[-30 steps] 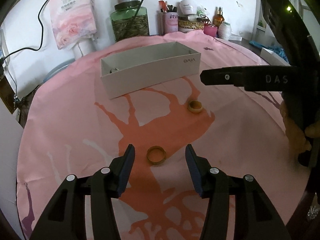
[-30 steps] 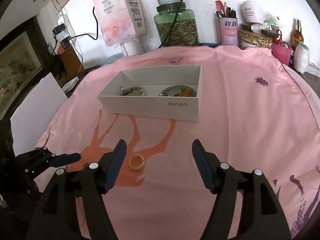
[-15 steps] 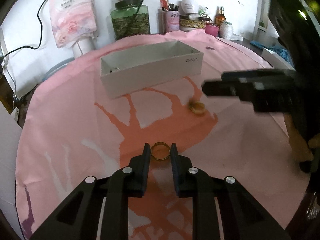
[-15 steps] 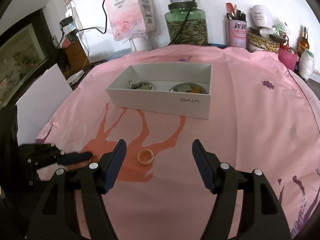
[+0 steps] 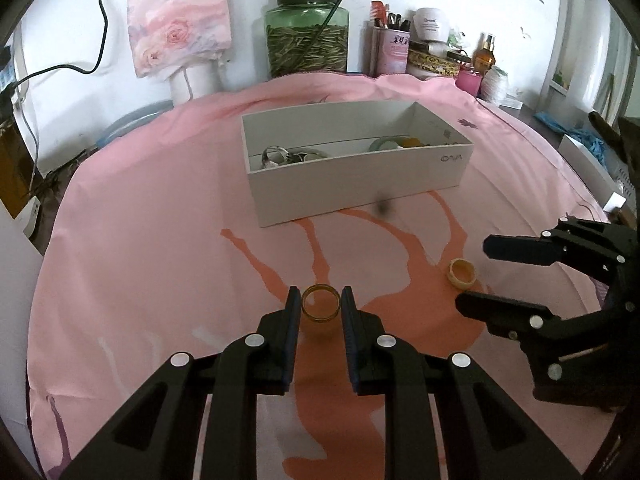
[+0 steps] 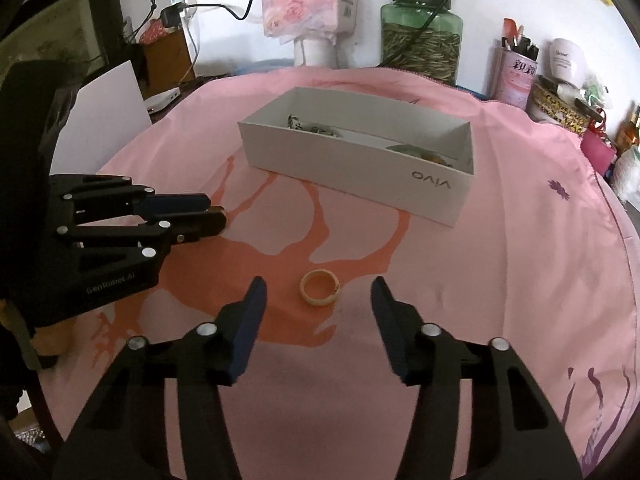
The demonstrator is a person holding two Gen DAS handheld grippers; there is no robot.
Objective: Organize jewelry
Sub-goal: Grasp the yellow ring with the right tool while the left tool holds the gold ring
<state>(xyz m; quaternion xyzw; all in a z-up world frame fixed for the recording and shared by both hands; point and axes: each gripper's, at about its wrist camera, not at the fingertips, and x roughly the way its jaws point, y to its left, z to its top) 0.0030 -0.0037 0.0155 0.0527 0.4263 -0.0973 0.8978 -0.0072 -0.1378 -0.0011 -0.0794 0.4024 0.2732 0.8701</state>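
Left wrist view: round table under a pink cloth (image 5: 140, 240) with a salmon-orange branch print, filling most of the frame.
Left gripper (image 5: 320, 304): clamped on an amber ring (image 5: 321, 303), both pads pressing its sides; ring at the tips over the orange print, can't tell if it touches the cloth.
Right gripper (image 6: 318, 298): jaws closing, cream ring (image 6: 319, 288) lies between them flat on the cloth, pads not touching it yet.
Cream ring, other view: sits just beside the right gripper's upper finger, well right of the amber ring.
White box (image 5: 360, 184): open-topped, "vivo" printed on its front wall, standing mid-table beyond both rings; silver pieces at its left end, a pale green and an orange piece at its right end, details too small to tell.
Back edge of table: green glass jar (image 5: 307, 36) full of pale seeds, a printed can on its lid; pink pen cup (image 5: 390, 50) with combs and brushes; white cream pot, patterned tin, small amber bottle, magenta cup.
Wall: white, a pink floral tissue pack (image 5: 180, 12) against it, black cables hanging across.
Right wrist view, left side: white board (image 6: 108, 100) leaning at the table's edge, framed picture and plugged chargers behind it.
Dark blur (image 5: 384, 208): small smudge in front of the box wall, can't tell what it is.
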